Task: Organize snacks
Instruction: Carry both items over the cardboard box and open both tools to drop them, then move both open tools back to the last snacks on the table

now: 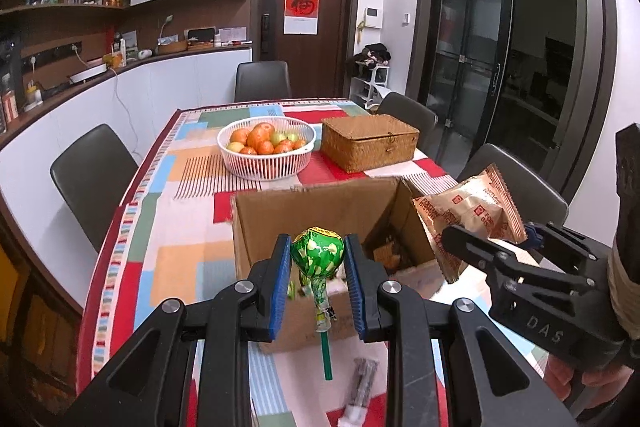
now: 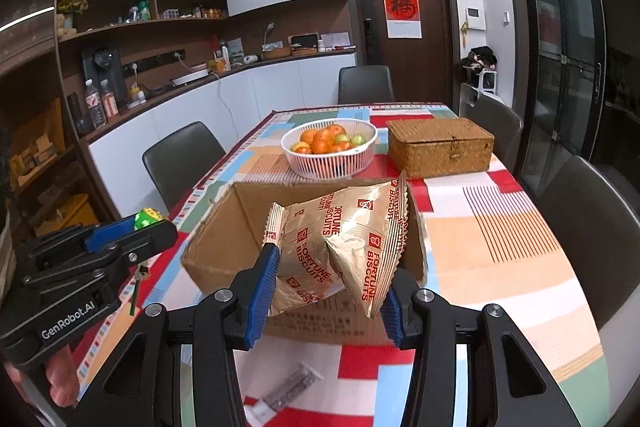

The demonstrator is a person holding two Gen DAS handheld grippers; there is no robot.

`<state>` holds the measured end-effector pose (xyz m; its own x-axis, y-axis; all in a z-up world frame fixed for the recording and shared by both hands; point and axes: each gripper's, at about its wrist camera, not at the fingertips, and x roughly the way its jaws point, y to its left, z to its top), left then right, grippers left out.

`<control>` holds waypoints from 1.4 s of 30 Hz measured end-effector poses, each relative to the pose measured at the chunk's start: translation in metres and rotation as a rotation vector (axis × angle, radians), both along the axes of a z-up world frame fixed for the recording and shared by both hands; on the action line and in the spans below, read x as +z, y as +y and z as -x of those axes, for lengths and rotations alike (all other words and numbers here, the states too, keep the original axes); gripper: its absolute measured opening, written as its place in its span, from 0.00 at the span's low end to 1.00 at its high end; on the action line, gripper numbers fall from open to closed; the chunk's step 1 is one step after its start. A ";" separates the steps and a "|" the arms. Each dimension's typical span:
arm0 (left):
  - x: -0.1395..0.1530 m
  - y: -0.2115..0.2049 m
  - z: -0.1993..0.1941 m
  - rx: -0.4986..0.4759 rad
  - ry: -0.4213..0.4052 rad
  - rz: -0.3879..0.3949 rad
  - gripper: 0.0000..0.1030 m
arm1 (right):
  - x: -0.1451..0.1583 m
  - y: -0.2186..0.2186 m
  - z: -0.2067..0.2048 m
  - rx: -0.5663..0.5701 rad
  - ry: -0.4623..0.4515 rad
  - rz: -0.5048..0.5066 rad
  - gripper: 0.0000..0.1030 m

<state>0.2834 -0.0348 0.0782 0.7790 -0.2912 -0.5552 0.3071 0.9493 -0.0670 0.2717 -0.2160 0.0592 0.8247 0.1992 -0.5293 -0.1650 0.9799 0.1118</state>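
Surface [image 1: 168,227]: patchwork cloth, open cardboard box [image 1: 256,211] at centre frame.
Left tool [image 1: 318,259]: angled downward, clenched on green lollipop [image 1: 318,253], lower centre.
Right tool [image 2: 328,279]: angled downward, grasping biscuit packets [image 2: 344,239] above the box.

One lollipop [image 1: 317,254], two biscuit packets [image 2: 340,247], one cardboard box [image 1: 320,203], one fruit basket [image 1: 266,151], one wicker box [image 1: 370,143].

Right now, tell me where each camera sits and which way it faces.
Left wrist: on the left gripper, looking down the table; its jaws hold a lollipop. The right gripper shows beside it.
Right wrist: on the right gripper, same direction; its jaws hold a biscuit packet. The left gripper and fingertips show.
Shared: cardboard box, fruit basket, wicker box.
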 end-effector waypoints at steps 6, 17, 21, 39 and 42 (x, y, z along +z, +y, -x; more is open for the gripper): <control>0.006 -0.005 -0.033 -0.002 0.026 0.003 0.26 | 0.007 0.005 -0.023 0.006 -0.006 0.014 0.46; 0.002 -0.008 -0.065 0.063 0.028 -0.063 0.42 | 0.007 0.006 -0.062 -0.019 0.018 0.064 0.63; -0.002 -0.005 -0.040 0.080 -0.009 -0.093 0.45 | 0.005 0.003 -0.053 -0.036 -0.003 0.092 0.66; -0.041 -0.002 0.091 0.074 0.026 -0.124 0.55 | -0.031 0.002 0.059 0.125 0.067 0.102 0.66; -0.055 -0.001 0.102 0.068 0.069 -0.141 0.55 | -0.044 0.008 0.073 0.160 0.107 0.118 0.66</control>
<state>0.1814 -0.0354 0.0230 0.7531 -0.1540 -0.6396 0.2407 0.9693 0.0501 0.1989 -0.2084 0.0151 0.7256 0.2544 -0.6394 -0.3125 0.9496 0.0232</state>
